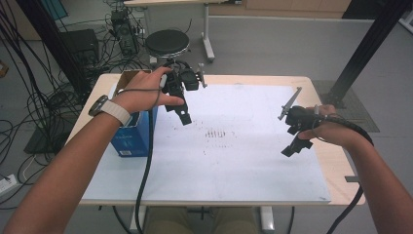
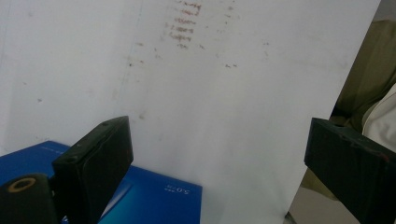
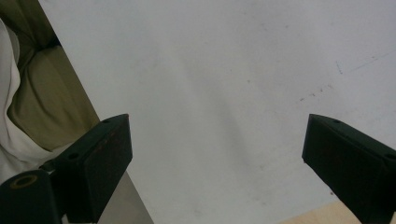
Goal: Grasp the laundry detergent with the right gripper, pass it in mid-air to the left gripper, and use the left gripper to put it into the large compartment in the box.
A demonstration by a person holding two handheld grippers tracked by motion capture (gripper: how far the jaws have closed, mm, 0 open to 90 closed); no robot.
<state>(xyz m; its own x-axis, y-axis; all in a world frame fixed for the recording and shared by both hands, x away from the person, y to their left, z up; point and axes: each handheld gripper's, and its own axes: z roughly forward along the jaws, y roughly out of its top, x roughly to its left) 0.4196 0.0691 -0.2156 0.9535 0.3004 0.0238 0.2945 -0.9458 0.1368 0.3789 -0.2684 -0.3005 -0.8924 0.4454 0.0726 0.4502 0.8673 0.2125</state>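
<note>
Left hand (image 1: 141, 90) wrapped over the top of the left gripper (image 1: 182, 116), wrist cocked, forearm entering from lower left, watch on wrist. Jaws pointing down and toward the person, held above the white sheet (image 1: 229, 161), touching nothing. In left gripper view, jaws wide apart, nothing between them; bare sheet with faint brown smudges (image 2: 184, 28) beyond the tips. Blue box (image 2: 149, 198) just below and behind the left-hand jaw, its corner reaching partway into the gap at the bottom edge; whether jaw and box touch, cannot tell. In high view, same blue box (image 1: 131, 134) standing open-topped just to the outer side of the left gripper, at the sheet's left edge, partly under the wrist.

Right hand (image 1: 331, 131) gripping the right gripper (image 1: 291, 148) from the side, forearm entering from lower right, cable looping over the wrist. Jaws angled down and inward over the sheet's right part, clear of the surface. In right gripper view, jaws wide apart and empty; plain sheet between and ahead of them, a sliver of wooden table (image 3: 308, 217) under the right-hand jaw, the person's olive trousers (image 3: 42, 93) beyond the left-hand jaw.

Grippers well apart; smudges on the sheet between them.
</note>
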